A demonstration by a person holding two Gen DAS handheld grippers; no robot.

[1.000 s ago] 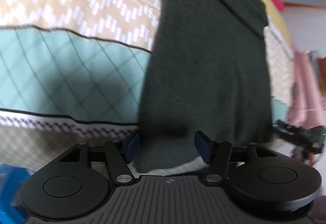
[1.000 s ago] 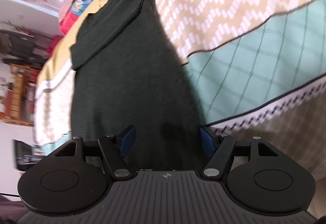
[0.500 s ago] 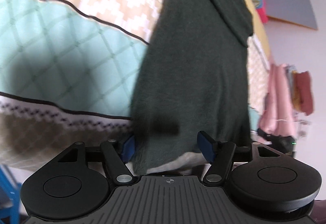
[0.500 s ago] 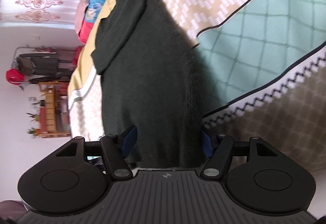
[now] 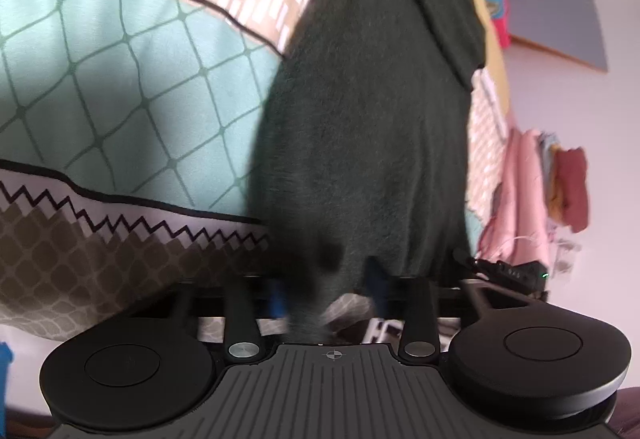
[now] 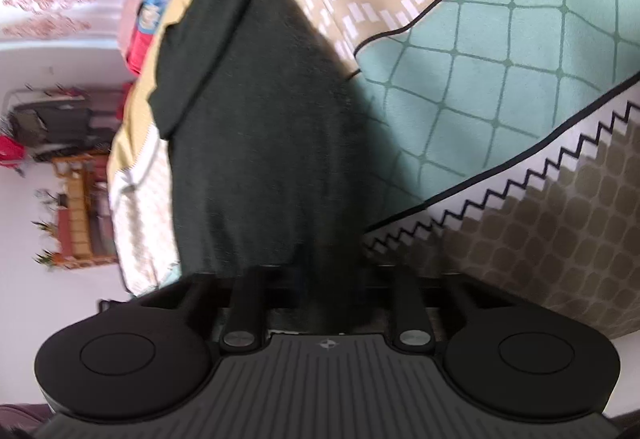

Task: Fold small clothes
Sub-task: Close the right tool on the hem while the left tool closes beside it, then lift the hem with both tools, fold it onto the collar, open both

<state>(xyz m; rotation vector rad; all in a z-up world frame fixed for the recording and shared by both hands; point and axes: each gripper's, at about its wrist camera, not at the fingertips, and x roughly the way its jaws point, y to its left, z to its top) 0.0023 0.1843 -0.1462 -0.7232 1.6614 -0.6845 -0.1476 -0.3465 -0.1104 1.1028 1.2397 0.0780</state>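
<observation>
Soft daylight, motion blur smearing both views near the tongs' tips; fisheye bends edges, shadow on the bedspread (image 5: 120,87).

A patterned bedspread (image 5: 132,87) lies near hanging pink clothes (image 5: 520,195).

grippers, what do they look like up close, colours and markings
Both look alike: the left gripper and right gripper have a ribbed dark grey body with a small crosshair mark, two round black discs at the sides, black link arms on silver pivot screws, and blue finger pads.
</observation>
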